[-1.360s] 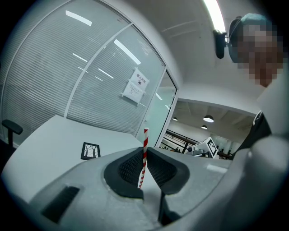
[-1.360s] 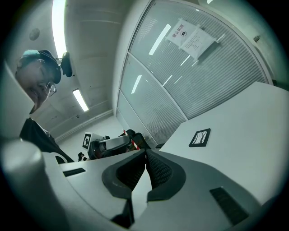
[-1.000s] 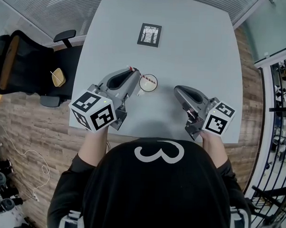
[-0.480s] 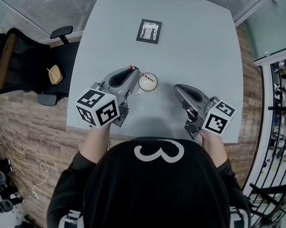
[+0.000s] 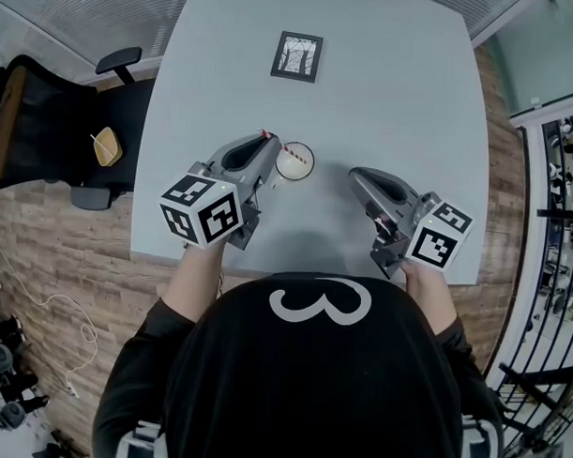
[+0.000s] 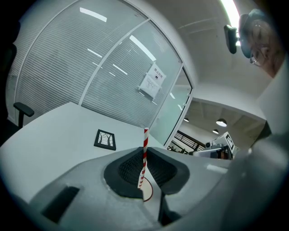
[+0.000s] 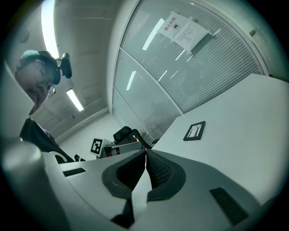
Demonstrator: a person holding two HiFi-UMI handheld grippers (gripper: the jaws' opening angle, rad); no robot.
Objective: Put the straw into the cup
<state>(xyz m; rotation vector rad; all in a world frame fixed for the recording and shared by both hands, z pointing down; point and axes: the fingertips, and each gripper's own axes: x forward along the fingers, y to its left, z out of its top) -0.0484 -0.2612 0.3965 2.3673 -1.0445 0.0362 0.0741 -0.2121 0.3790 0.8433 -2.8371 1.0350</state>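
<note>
Your left gripper (image 5: 269,149) had its jaws clamped on the striped straw (image 6: 145,149), upright, its lower end at the cup (image 5: 295,164) on the counter (image 5: 394,105); your right gripper (image 5: 357,177) sat aside, jaws together, empty.

Head cam: high over the person (image 5: 310,365), faces steeply down; takes in most of the table (image 5: 394,114), both tongs, and floor (image 5: 70,244) each side. Left cam sits on left tongs (image 5: 271,148), v. close behind the jaws, looks almost level across table twd glass wall (image 6: 81,67). Right cam does same on right tongs (image 5: 357,177), angled twd left side, catching left tongs. All 3 share table top & framed picture (image 5: 299,56).
</note>
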